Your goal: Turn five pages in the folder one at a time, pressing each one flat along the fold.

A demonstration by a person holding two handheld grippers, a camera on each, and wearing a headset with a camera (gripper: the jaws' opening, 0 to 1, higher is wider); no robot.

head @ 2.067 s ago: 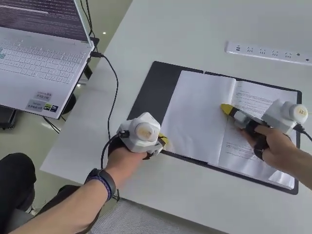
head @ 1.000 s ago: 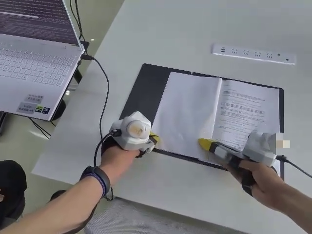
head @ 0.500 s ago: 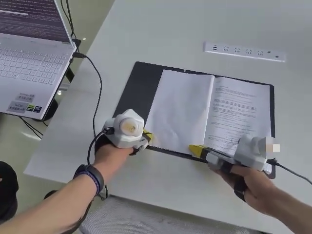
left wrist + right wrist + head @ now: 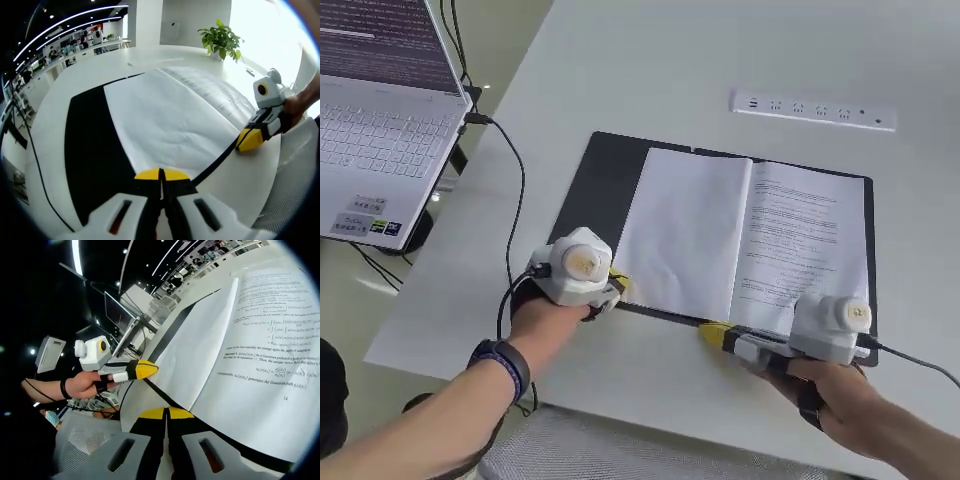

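Folder (image 4: 605, 190) lies open and flat on the white tabletop (image 4: 670, 70), near the front edge. Its black cover shows as a broad strip on the left and a thin border round the sheets. We see the tabletop run well beyond it on every side. A laptop (image 4: 380, 110) stands open at the far left, its screen lit.

Inside the folder, a blank page (image 4: 685, 235) lies left of the fold. A printed page (image 4: 805, 235) of text and equations lies right of it. Both rest flat and meet at the fold. A white power strip (image 4: 813, 110) lies beyond the folder, well apart from it.

The left tool (image 4: 617, 283) sits at the folder's near left edge, just beside the lower corner of the blank page. In the left gripper view its yellow tips are pressed together over the black cover, with nothing between them. The right tool (image 4: 712, 333) lies low at the folder's near edge, its yellow tip just beside the bottom of the fold. In the right gripper view its jaws are likewise pressed together, and we can make out nothing pinched in them. The blank page's near edge runs between the two tools.

A black cable (image 4: 520, 180) runs from beside the laptop across the tabletop to the left tool. A dark band (image 4: 505, 362) circles the left wrist.
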